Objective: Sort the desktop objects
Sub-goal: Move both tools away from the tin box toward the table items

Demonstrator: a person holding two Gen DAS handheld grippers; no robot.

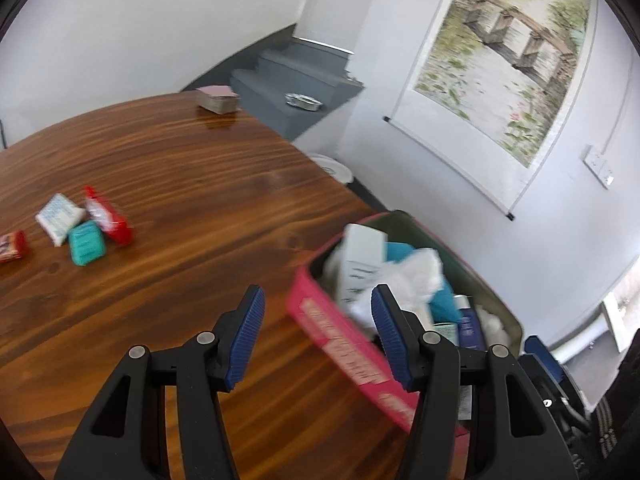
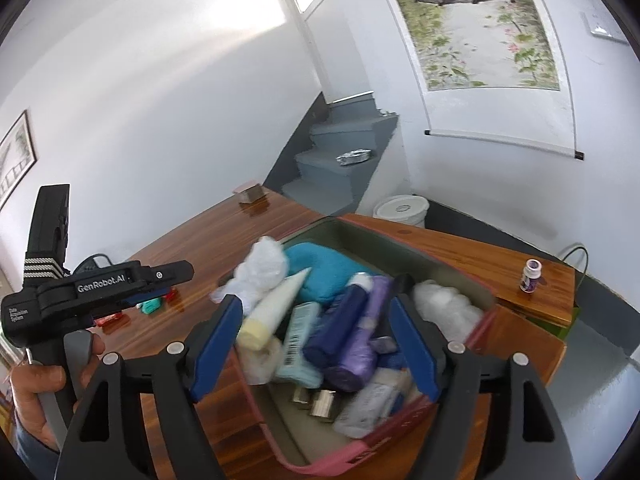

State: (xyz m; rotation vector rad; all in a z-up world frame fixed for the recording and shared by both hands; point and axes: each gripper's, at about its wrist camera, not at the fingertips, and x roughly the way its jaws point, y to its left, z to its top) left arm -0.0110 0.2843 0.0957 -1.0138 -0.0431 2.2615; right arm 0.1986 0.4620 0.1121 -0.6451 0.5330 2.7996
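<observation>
both grippers' jaws apart above pink tin (image 2: 352, 456)

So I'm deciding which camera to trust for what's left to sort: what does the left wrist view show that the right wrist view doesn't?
Only the left wrist view shows the loose pile clearly: a white sachet, a teal packet and a red wrapped packet.

Only the right wrist view shows a small purple-labelled bottle on the table's far corner, a cream tube and a purple bottle in the tin, and the person's hand.

Both show the pink rectangular tin, the wooden table, and open fingers.
</observation>
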